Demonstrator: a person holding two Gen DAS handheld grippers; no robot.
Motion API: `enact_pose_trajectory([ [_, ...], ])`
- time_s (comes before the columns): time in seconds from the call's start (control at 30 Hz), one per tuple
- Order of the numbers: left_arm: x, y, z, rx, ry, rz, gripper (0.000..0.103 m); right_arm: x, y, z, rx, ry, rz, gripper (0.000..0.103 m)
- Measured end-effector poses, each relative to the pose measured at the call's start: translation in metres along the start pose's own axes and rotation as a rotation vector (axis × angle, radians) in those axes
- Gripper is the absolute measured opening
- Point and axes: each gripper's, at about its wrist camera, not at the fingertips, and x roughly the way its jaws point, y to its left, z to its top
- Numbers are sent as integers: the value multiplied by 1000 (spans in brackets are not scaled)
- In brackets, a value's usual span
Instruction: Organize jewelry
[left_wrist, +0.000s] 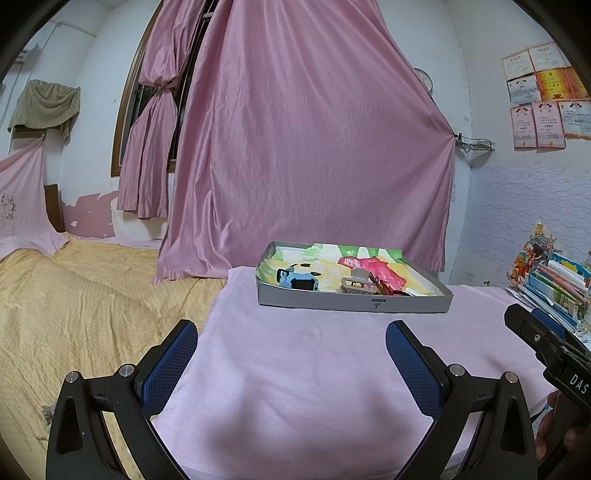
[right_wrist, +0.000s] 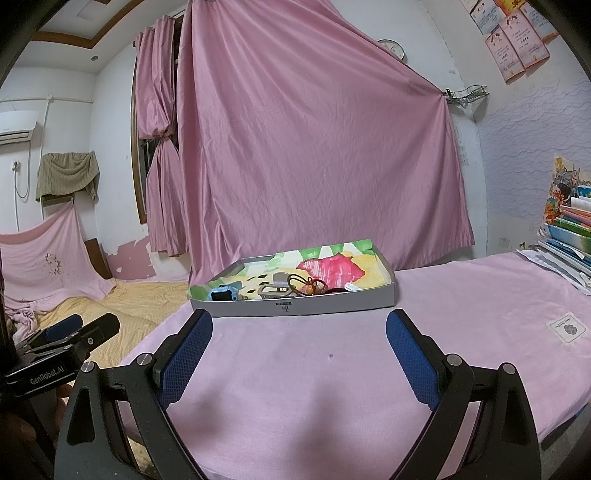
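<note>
A shallow grey box (left_wrist: 354, 302) (right_wrist: 295, 306) lined with a colourful painted sheet sits on the pink-covered table. Inside lie a light blue watch (left_wrist: 297, 281) (right_wrist: 224, 294), a beige hair claw clip (left_wrist: 356, 282) (right_wrist: 275, 286) and a red cord ornament with an orange bead (left_wrist: 384, 286) (right_wrist: 308, 286). My left gripper (left_wrist: 291, 354) stands open, well short of the box, with nothing between its blue pads. My right gripper (right_wrist: 299, 347) is open too, just before the box's front wall, and holds nothing. Each gripper shows at the edge of the other's view.
A pink cloth (right_wrist: 332, 369) covers the table. A stack of books and papers (left_wrist: 554, 288) (right_wrist: 569, 236) lies at the right. A bed with a yellow blanket (left_wrist: 74, 302) is to the left. A pink curtain (left_wrist: 306, 147) hangs behind the box.
</note>
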Motion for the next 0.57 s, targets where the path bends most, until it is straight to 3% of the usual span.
enact_pose_trajectory([
  [0.57, 7, 1, -5, -8, 21, 34, 102, 7, 0, -12, 20, 36, -9, 93],
])
